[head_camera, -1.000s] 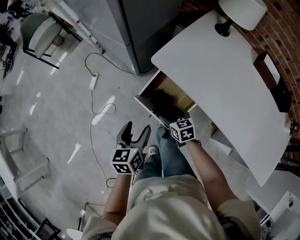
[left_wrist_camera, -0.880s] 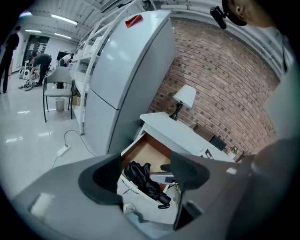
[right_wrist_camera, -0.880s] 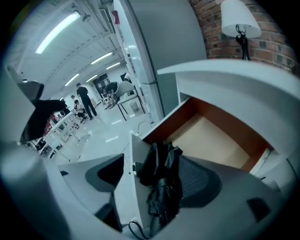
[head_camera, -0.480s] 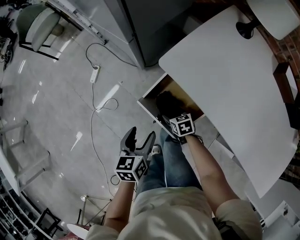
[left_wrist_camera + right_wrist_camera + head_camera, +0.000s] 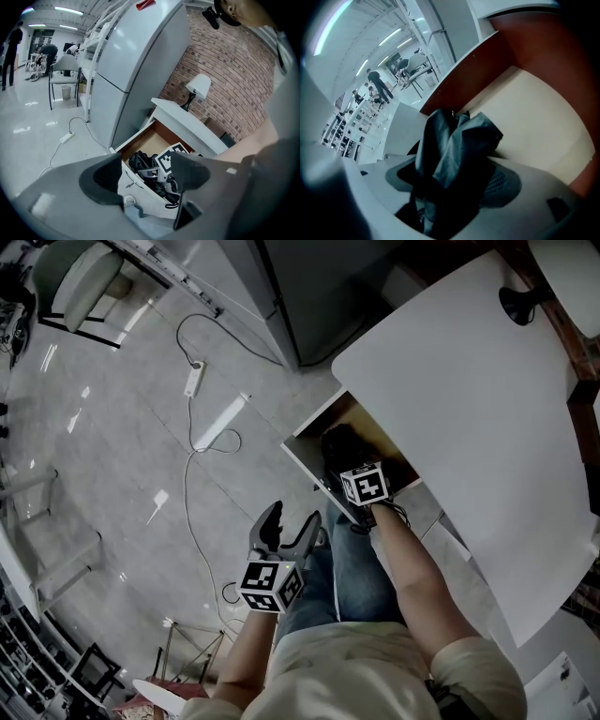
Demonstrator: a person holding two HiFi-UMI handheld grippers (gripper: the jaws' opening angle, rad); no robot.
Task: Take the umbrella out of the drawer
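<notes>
A black folded umbrella [image 5: 339,444] lies in the open wooden drawer [image 5: 302,457] under the white desk. My right gripper [image 5: 349,463] reaches down into the drawer, its marker cube above the front wall. In the right gripper view the dark umbrella fabric [image 5: 454,145] fills the gap between the jaws of the right gripper [image 5: 454,180], which press it from both sides. My left gripper [image 5: 292,515] hangs open over the person's knees, away from the drawer, holding nothing. From the left gripper view the drawer [image 5: 140,140], the umbrella [image 5: 139,161] and the left gripper [image 5: 145,174] show.
The white desk top [image 5: 469,399] carries a lamp [image 5: 525,301] at its far end. A tall grey cabinet [image 5: 136,61] stands left of the drawer. A cable with a power strip [image 5: 194,381] lies on the floor. The person's jeans-clad legs [image 5: 352,559] are below the drawer front.
The head view has drifted, so the desk sits further right. The right gripper has stayed in the drawer on the umbrella, a little deeper. The left gripper remains open.
</notes>
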